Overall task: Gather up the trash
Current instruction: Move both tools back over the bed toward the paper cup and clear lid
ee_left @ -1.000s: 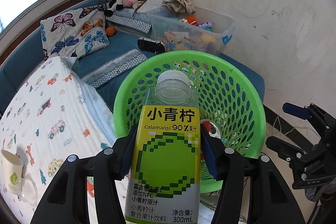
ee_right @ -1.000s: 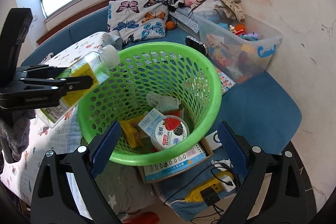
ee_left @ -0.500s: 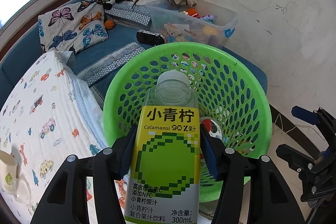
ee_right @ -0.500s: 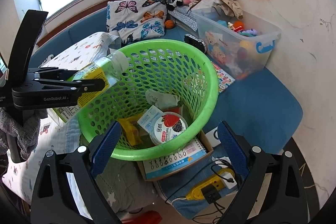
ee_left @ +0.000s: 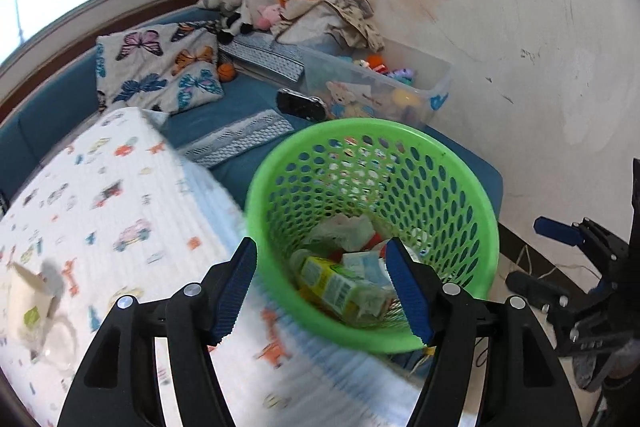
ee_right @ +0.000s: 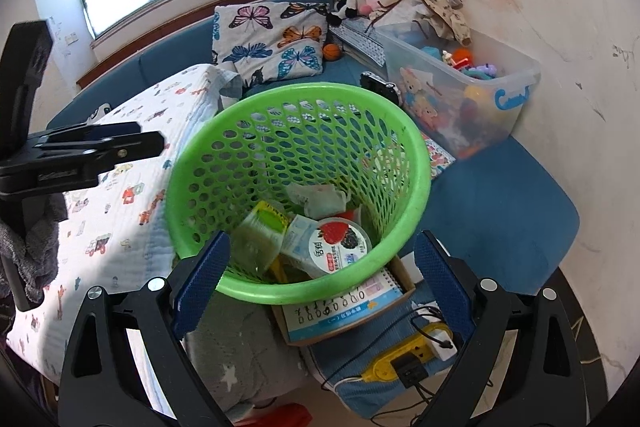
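Note:
The green perforated basket (ee_left: 476, 195) (ee_right: 420, 163) stands beside the bed. The yellow-green juice bottle (ee_left: 340, 289) (ee_right: 260, 233) lies inside it among other trash, with a round strawberry yogurt cup (ee_right: 340, 245) and crumpled paper (ee_right: 316, 199). My left gripper (ee_left: 322, 291) is open and empty just above the basket's near rim; it also shows at the left of the right wrist view (ee_right: 92, 151). My right gripper (ee_right: 320, 285) is open and empty at the basket's front edge; it also shows in the left wrist view (ee_left: 560, 267).
A bed with a car-print quilt (ee_left: 100, 211) lies to the left, with a paper cup (ee_left: 32, 301) on it. A clear toy bin (ee_right: 460, 83), butterfly pillow (ee_right: 272, 39) and plush toys sit behind. A box, booklet (ee_right: 340, 311) and yellow power strip (ee_right: 404, 363) lie below the basket.
My left gripper has opened and let go of the juice bottle, which has dropped into the basket. The left gripper has pulled back slightly; the right gripper has barely moved.

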A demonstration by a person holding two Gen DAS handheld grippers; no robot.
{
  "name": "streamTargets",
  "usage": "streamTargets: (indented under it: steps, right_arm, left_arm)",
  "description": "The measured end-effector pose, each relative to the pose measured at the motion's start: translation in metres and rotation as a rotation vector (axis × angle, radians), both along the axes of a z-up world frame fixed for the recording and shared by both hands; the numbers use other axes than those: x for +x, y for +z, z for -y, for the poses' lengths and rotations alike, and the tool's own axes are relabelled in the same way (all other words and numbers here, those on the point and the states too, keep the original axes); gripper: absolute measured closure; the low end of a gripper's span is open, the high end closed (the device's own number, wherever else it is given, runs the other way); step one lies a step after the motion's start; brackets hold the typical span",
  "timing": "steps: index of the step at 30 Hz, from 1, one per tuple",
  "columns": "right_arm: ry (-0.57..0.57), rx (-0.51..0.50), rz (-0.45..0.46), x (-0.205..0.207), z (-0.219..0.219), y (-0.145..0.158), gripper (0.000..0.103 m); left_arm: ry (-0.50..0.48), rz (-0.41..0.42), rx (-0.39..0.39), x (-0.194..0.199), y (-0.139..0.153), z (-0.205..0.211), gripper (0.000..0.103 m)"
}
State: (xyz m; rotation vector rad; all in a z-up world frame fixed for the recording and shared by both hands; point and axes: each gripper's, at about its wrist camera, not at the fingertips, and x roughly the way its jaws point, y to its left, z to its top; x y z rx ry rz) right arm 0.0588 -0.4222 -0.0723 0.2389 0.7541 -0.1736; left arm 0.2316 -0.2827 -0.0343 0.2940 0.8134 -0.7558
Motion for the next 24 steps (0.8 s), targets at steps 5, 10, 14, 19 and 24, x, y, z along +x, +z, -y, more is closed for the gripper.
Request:
streamTargets:
  steps: [5, 10, 14, 19, 24]
  right_arm:
    - [0.018, 0.001, 0.013, 0.002, -0.011, 0.006, 0.011]
    - [0.059, -0.010, 0.021, 0.007, -0.028, 0.013, 0.011]
    - [0.116, -0.024, 0.029, 0.016, -0.052, 0.019, 0.011]
    - [0.201, -0.041, 0.035, 0.032, -0.085, 0.025, 0.011]
    - [0.278, -0.046, 0.033, 0.049, -0.118, 0.026, 0.011]
  left_arm:
    - [0.045, 0.002, -0.033, -0.007, 0.009, -0.034, 0.038]
    - [0.102, -0.002, -0.056, -0.014, 0.011, -0.068, 0.038]
    - [0.151, 0.004, -0.063, -0.015, 0.011, -0.097, 0.038]
    - [0.233, 0.002, -0.069, -0.015, 0.007, -0.142, 0.038]
    - [0.327, 0.002, -0.057, -0.009, 0.004, -0.190, 0.038]
